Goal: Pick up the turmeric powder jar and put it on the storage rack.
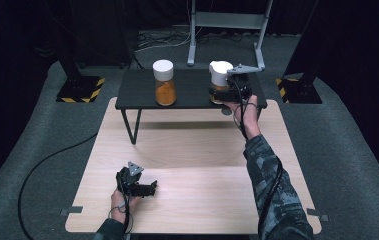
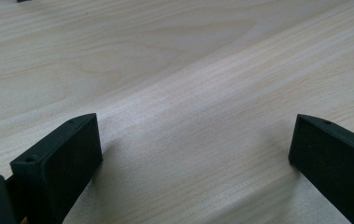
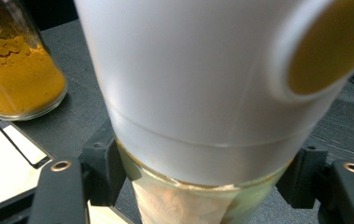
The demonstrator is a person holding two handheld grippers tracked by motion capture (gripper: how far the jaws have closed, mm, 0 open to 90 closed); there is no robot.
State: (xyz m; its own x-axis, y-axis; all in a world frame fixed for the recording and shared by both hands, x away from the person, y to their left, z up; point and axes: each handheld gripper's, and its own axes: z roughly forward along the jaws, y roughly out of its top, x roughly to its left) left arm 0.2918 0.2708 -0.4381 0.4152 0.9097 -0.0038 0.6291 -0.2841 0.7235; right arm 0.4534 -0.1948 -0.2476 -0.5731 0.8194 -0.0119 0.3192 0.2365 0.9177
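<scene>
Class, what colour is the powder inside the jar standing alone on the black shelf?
Orange-yellow. The powder in the jar shows best in the right gripper view.

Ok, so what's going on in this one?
A person works at a wooden table with a claw in each hand. The right claw reaches up to a black shelf at the far end and has its jaws on either side of a white-capped jar, just under the cap; the jar looks tilted. A second white-capped jar of orange powder stands upright on the shelf, to its left. The left claw rests low near the table's front edge, jaws open, holding nothing.
</scene>
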